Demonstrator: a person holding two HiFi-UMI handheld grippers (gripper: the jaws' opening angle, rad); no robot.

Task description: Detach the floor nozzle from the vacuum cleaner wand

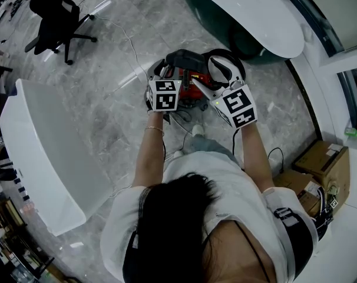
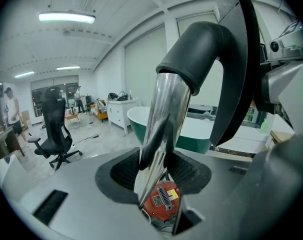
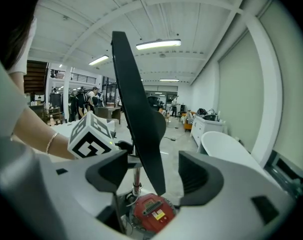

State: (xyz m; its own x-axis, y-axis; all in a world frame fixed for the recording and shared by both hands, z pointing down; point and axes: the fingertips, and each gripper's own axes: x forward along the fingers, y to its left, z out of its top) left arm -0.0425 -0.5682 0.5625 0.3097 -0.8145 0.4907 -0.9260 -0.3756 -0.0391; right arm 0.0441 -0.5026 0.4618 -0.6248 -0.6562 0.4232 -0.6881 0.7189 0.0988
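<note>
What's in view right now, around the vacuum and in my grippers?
vacuum body: one, red, on the floor below both grippers
chrome wand: one, silver with a black elbow on top, clamped between the left jaws
curved black piece: one, black, standing between the right jaws, not pressed
office chair: one, black, upper left on the floor
bathtub: one, white inside, green outside, beyond the vacuum
curved counter: one, white, left side
cardboard boxes: two, brown, right side
left gripper: one, grey, shut on the chrome wand
right gripper: one, grey, open
</note>
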